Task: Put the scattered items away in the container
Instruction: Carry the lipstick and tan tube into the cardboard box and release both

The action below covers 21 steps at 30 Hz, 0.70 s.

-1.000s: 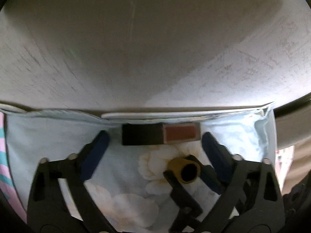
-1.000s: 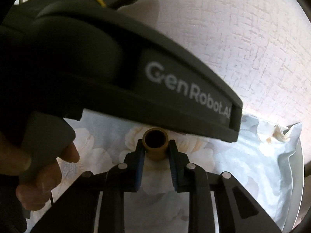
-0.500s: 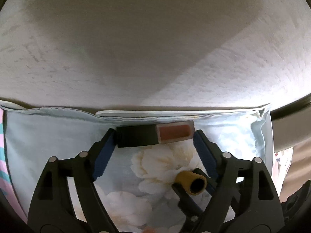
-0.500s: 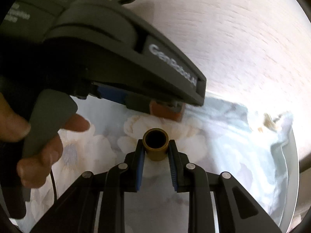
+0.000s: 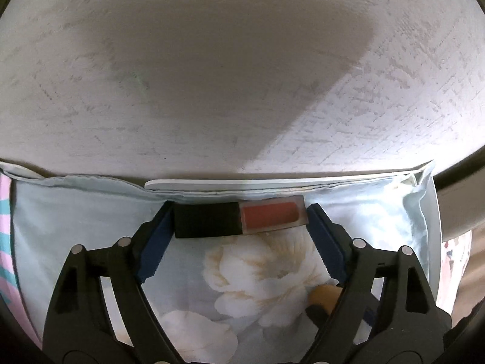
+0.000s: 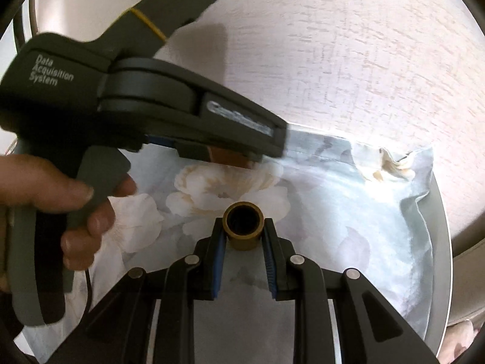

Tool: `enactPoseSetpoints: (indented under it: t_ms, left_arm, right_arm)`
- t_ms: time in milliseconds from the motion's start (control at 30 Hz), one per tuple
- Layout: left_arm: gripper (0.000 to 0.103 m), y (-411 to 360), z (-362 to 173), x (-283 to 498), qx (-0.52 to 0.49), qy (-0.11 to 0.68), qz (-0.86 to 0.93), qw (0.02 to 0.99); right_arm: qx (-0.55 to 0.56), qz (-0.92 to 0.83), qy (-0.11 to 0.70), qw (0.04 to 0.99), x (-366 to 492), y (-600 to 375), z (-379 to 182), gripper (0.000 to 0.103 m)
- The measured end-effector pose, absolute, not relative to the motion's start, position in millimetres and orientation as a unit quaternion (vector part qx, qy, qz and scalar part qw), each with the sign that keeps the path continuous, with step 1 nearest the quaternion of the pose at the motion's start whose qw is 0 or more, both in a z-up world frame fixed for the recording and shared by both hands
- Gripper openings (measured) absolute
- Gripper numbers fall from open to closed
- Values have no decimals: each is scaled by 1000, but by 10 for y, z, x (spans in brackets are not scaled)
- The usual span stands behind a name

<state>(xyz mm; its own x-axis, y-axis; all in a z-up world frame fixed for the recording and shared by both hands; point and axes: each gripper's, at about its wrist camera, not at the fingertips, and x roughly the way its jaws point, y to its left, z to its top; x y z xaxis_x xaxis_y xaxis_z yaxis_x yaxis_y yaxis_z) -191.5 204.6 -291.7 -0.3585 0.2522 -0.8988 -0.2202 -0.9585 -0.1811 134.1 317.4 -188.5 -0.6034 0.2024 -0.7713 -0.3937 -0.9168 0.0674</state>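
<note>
left hand-held gripper (image 5: pixel 239 221): fingers spread wide, pads right at the two ends of a lip gloss tube (image 5: pixel 241 219) with a black cap and reddish body, can't tell if it was actually gripping
lip gloss: lay sideways on the floral cloth (image 5: pixel 266 270), close to the wall (image 5: pixel 212 60)
right hand-held gripper (image 6: pixel 243 227): clamped on a small gold tube (image 6: pixel 242 223), open end facing away, held above the cloth
person's hand (image 6: pixel 72 209): wrapped round the left tool's handle

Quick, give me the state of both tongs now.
Left tongs: wide apart, bracketing the lip gloss tube; a firm grip cannot be told.
Right tongs: shut on the gold cap.
</note>
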Motion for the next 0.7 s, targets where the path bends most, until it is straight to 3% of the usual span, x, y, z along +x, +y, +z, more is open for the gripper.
enactPoseSetpoints:
  t_ms: [300, 533, 700]
  left_arm:
    - [84, 1766, -2424, -1536, -550, -21, 821, 153]
    - [84, 1199, -1614, -1121, -523, -28, 840, 139]
    - [84, 802, -1198, -1187, -500, -43, 858, 110]
  right_arm:
    - [-416, 885, 115, 174, 1606, 3197, -1604, 22]
    - [-417, 889, 104, 157, 1716, 3103, -949, 22]
    - [-415, 900, 72, 117, 1112, 2285, -333, 22]
